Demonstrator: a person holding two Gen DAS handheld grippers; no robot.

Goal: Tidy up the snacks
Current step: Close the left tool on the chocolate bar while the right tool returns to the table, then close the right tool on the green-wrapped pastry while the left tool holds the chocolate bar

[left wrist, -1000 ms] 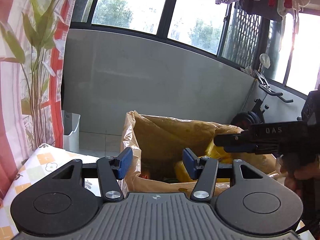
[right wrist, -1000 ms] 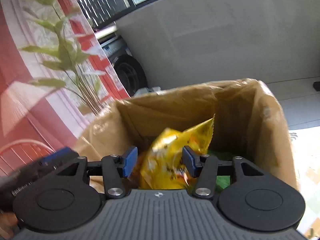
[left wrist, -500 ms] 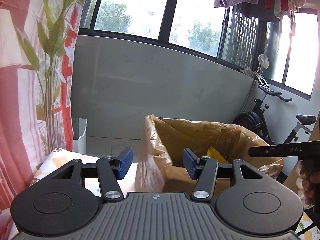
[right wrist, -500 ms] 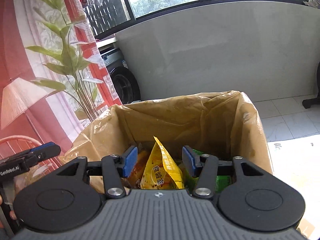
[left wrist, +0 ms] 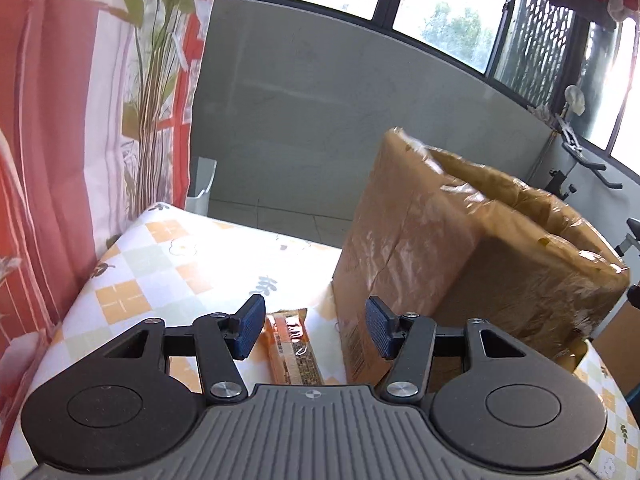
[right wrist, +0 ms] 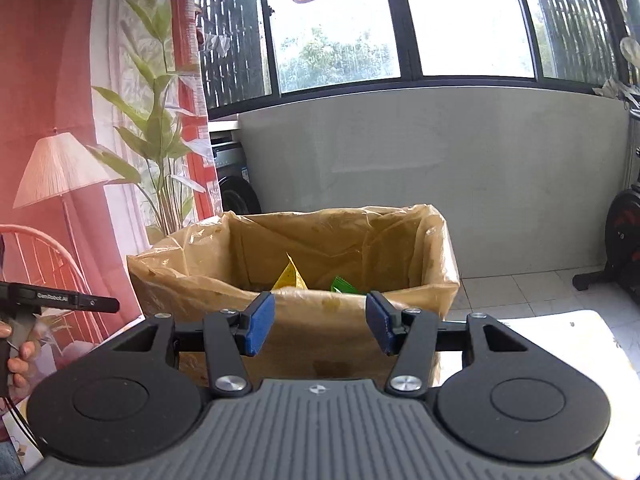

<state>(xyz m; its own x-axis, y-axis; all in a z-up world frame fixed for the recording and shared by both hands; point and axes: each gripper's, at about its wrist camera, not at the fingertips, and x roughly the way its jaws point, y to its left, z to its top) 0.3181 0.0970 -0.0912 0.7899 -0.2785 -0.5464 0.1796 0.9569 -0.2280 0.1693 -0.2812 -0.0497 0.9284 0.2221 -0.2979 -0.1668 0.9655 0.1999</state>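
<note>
Now your left gripper [left wrist: 314, 332] hangs wide, nothing held, over orange snack bar [left wrist: 294, 350] lying on checked tablecloth [left wrist: 160, 264], just beside cardboard box [left wrist: 404, 248]. Your right gripper [right wrist: 318, 322] wide, nothing held; beyond it, yellow packet [right wrist: 290, 276] and green packet [right wrist: 344, 285] inside box.

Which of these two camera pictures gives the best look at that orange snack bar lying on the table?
The left wrist view. The orange snack bar lies on the tablecloth beside the box, just ahead of the open left gripper. The right wrist view shows none of it, only the box and packets inside.
</note>
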